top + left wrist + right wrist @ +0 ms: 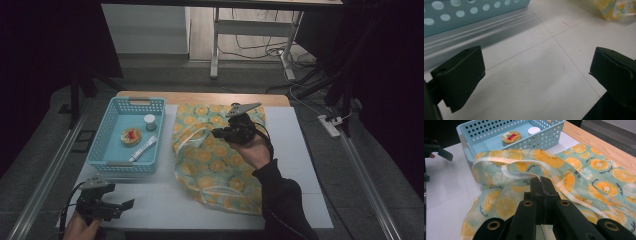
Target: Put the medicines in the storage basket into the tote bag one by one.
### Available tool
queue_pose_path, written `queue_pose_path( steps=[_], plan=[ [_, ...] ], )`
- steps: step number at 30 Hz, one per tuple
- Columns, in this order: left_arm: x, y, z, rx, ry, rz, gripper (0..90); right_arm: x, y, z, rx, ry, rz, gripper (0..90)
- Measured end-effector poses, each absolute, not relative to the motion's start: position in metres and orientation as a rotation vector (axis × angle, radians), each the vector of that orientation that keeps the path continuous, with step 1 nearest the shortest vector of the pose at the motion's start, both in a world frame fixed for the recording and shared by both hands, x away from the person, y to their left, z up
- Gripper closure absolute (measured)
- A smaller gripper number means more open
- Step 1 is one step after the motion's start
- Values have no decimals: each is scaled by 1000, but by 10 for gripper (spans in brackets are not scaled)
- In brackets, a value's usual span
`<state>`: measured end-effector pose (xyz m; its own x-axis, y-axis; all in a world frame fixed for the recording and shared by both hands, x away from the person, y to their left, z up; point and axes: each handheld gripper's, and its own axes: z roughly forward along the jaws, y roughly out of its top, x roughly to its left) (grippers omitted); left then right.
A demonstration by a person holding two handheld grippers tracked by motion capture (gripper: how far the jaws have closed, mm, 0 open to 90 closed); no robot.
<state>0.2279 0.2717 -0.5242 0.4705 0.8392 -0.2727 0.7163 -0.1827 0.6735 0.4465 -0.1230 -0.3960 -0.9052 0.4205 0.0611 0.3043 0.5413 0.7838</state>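
1. Hovering at the worktop's [310, 165] near left corner, the left tool [124, 205] is gripped by a hand [80, 227] that comes in from the near edge. Its jaws stand wide apart and hold nothing. In the left gripper view they frame bare white worktop, with the basket's wall [461, 12] just ahead of them.

2. A pale blue perforated basket [102, 137] sits toward the far left corner of the worktop. Inside it lie a small white-capped jar [149, 121] at the far side, a round tin with a red and gold lid [131, 136] in the middle, and a white tube [143, 148] lying slantwise toward the near right wall. All three lie apart from each other.

3. Just right of the basket, a cloth bag printed with orange slices on teal [215, 170] is spread over the middle of the worktop, reaching from near the far edge almost to the near edge. A white band runs around its opening [524, 161], and a white strap [519, 176] loops across the cloth below that band.

4. The right tool [217, 133] is over the far part of the bag, held in a hand [252, 150] with a dark sleeve [285, 205] behind it. Its jaws are pressed together on the white strap, pinching it where it crosses the cloth, as the right gripper view shows, with the strap running out of the jaws' tips.
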Motion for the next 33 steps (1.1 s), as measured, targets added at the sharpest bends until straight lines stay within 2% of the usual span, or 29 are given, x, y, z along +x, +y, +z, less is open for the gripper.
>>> queue_pose_path(
  steps=[18,33],
  plan=[
    [225,275,-520,1909,1286,211,0,447,-125,-397,628,2637,1300,896],
    [229,276,-512,1914,1215,211,0,449,-125,-398,632,2640,1298,896]
  ],
)
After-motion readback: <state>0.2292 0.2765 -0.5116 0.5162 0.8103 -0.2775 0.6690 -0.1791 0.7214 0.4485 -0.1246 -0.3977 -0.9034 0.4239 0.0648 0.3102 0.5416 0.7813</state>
